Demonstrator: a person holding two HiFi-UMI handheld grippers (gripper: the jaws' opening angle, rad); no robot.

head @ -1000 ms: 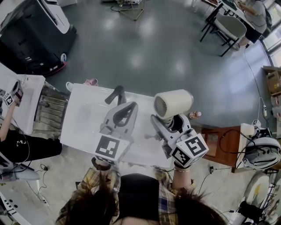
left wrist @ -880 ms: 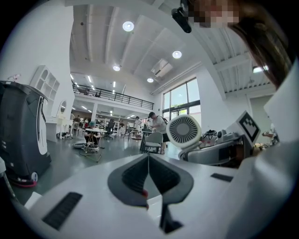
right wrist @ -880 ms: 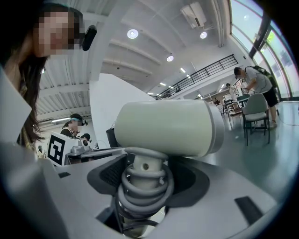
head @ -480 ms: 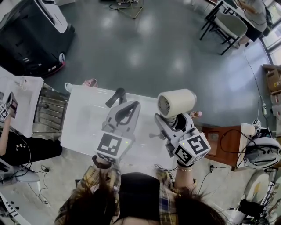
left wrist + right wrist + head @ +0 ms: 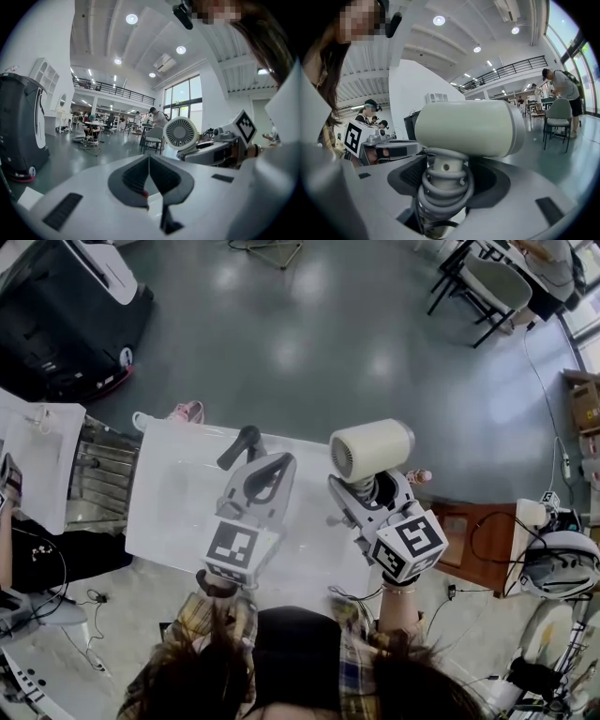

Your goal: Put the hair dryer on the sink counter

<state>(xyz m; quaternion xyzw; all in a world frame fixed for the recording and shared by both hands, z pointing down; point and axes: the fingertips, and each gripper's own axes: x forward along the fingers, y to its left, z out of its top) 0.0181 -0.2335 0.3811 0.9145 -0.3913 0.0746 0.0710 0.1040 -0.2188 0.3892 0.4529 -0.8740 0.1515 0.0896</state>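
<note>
Midway through the job, the right gripper [image 5: 443, 180] has its jaws clamped on the cord-wrapped handle of the cream hair dryer [image 5: 370, 448], held aloft over the white surface [image 5: 173, 512]. The left gripper [image 5: 149, 164], jaws together and empty, hovers alongside. Setting the dryer down is what remains.

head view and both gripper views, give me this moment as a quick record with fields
held item: cream barrel-shaped hair dryer, grey cord coiled round its handle
right gripper: shut on the handle, dryer upright and in the air
left gripper: jaws together, nothing between them
surface: white flat counter below both grippers
on counter: dark curved fixture near the far edge
task state: dryer not yet set down
</note>
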